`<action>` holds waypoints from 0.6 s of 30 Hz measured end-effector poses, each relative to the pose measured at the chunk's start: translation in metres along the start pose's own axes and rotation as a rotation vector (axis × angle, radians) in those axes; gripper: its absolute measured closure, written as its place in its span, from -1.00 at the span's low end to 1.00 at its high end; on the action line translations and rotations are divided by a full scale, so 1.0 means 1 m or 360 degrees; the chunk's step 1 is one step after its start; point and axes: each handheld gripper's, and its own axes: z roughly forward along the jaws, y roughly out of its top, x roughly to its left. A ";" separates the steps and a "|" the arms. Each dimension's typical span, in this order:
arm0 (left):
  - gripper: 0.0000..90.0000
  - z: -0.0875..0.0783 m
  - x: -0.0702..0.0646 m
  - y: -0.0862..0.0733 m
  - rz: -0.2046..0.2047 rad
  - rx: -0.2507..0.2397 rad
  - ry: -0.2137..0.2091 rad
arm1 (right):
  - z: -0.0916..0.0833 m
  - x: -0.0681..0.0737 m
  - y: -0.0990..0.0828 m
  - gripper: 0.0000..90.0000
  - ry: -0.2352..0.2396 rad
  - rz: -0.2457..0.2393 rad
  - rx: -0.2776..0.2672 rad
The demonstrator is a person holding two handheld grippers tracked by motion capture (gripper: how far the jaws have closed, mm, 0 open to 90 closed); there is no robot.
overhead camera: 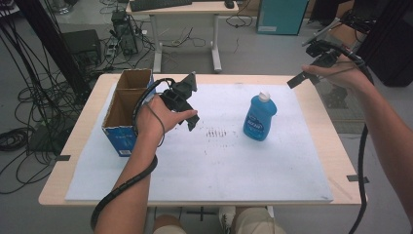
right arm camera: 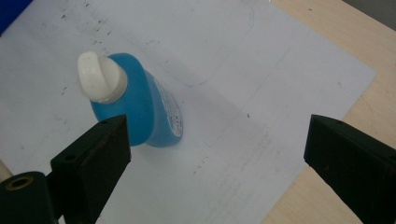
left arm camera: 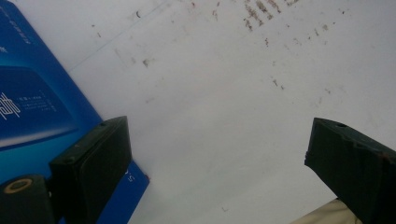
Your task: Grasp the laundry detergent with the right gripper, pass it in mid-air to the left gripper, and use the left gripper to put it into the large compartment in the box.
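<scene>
While both grippers hang above the table (overhead camera: 87, 141), nothing is held. Left gripper (overhead camera: 187, 105): over the white sheet (overhead camera: 204, 165), just right of the blue cardboard box (overhead camera: 127, 109); jaws spread wide in the left gripper view, only the marked sheet (left arm camera: 224, 93) between them, box wall (left arm camera: 32, 102) beside the left jaw. Right gripper (overhead camera: 304, 75): raised beyond the table's far right corner, well apart from the blue bottle (overhead camera: 259, 117); jaws spread wide in the right gripper view, empty. Bottle: upright on the sheet, right of centre, white cap (right arm camera: 100, 77) on top; the right gripper view looks down on it (right arm camera: 144, 112) near the left jaw, not touching. Box: open-topped, two compartments, at the table's left edge.
</scene>
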 end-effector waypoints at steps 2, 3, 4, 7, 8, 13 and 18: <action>-0.84 0.000 0.000 -0.001 0.0003 -0.0004 -0.0001 | -0.001 0.001 -0.008 -0.85 0.0017 -0.0007 -0.0030; -0.84 0.000 0.000 -0.001 0.0003 -0.0004 -0.0001 | -0.001 0.002 -0.012 -0.86 0.0023 -0.0014 -0.0040; -0.84 0.000 0.000 -0.003 0.0000 -0.0005 0.0001 | -0.001 0.002 -0.016 -0.86 0.0029 -0.0020 -0.0059; -0.84 0.000 0.001 -0.004 0.0000 -0.0011 0.0000 | 0.001 0.003 -0.029 -0.87 0.0049 -0.0050 -0.0112; -0.84 0.000 0.001 -0.005 0.0000 -0.0008 -0.0004 | 0.002 0.003 -0.033 -0.88 0.0056 -0.0054 -0.0121; -0.84 0.000 0.002 -0.007 0.0003 -0.0013 -0.0004 | 0.010 0.005 -0.054 -0.89 0.0071 -0.0073 -0.0173; -0.84 0.000 0.002 -0.007 0.0010 -0.0021 -0.0006 | 0.017 0.006 -0.072 -0.91 0.0074 -0.0118 -0.0234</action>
